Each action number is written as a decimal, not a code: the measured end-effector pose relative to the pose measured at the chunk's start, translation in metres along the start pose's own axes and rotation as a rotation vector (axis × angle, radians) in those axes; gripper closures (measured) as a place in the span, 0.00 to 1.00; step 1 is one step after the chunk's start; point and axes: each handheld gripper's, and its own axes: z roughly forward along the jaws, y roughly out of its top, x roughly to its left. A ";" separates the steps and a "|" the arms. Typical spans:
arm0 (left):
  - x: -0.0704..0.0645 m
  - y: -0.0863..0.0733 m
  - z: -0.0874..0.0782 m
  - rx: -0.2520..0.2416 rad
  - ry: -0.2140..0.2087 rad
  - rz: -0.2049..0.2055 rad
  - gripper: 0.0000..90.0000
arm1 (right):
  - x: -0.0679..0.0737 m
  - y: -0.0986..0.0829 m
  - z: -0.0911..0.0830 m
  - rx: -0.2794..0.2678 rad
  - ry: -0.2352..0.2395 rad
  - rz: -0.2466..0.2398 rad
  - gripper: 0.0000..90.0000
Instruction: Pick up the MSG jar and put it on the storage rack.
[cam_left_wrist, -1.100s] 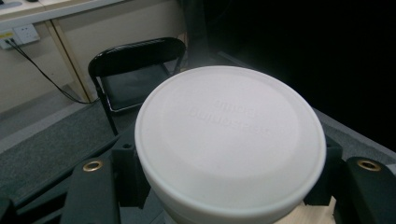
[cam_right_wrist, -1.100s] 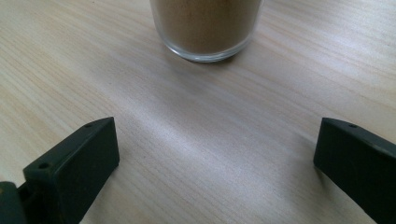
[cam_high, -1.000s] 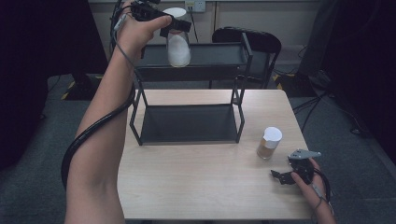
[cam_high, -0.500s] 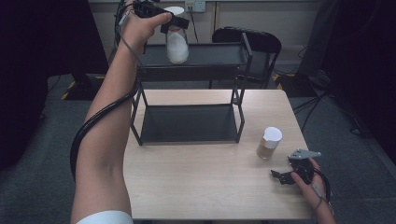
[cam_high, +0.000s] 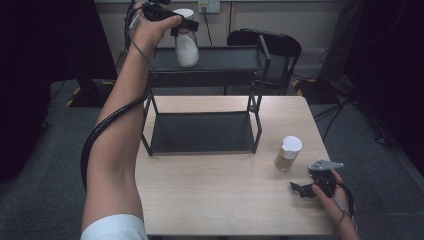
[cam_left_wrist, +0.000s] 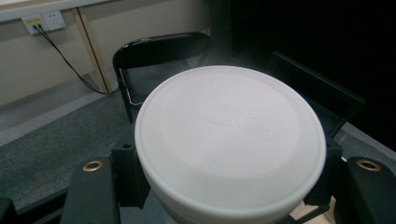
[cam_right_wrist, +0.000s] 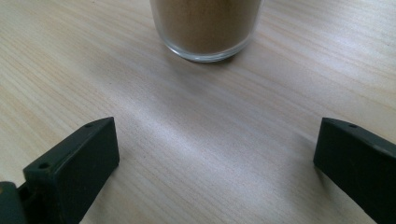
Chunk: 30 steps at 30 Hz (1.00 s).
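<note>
My left gripper (cam_high: 183, 29) is raised over the top shelf of the black rack (cam_high: 216, 57), shut on a white-filled jar (cam_high: 186, 47) with a white lid (cam_left_wrist: 229, 135). The jar's base is at the shelf surface; whether it touches I cannot tell. In the left gripper view the lid sits between both jaws. A second jar (cam_high: 288, 153), glass with brown powder and a white lid, stands on the wooden table (cam_high: 215, 200) at the right. My right gripper (cam_high: 303, 190) rests low near the table's front right, open, its jaws wide apart with the brown jar (cam_right_wrist: 205, 28) just ahead.
The rack's lower shelf (cam_high: 202, 132) sits on the table's far half. A black chair (cam_high: 272, 47) stands behind the table. Dark curtains flank both sides. The gripper cable (cam_high: 102, 132) hangs along the left forearm.
The left gripper has carried the white jar slightly left and lower toward the top shelf. The right gripper and the brown jar have stayed put.
</note>
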 end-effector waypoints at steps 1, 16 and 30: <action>0.000 -0.001 0.001 0.000 0.006 0.000 0.38 | 0.000 0.000 0.000 0.000 0.000 0.001 0.00; 0.000 -0.004 0.006 0.004 0.039 -0.006 0.38 | 0.000 0.000 0.000 0.000 0.000 0.001 0.00; -0.003 -0.010 0.005 -0.011 0.043 0.006 0.38 | 0.000 0.000 0.000 0.000 0.000 0.000 0.00</action>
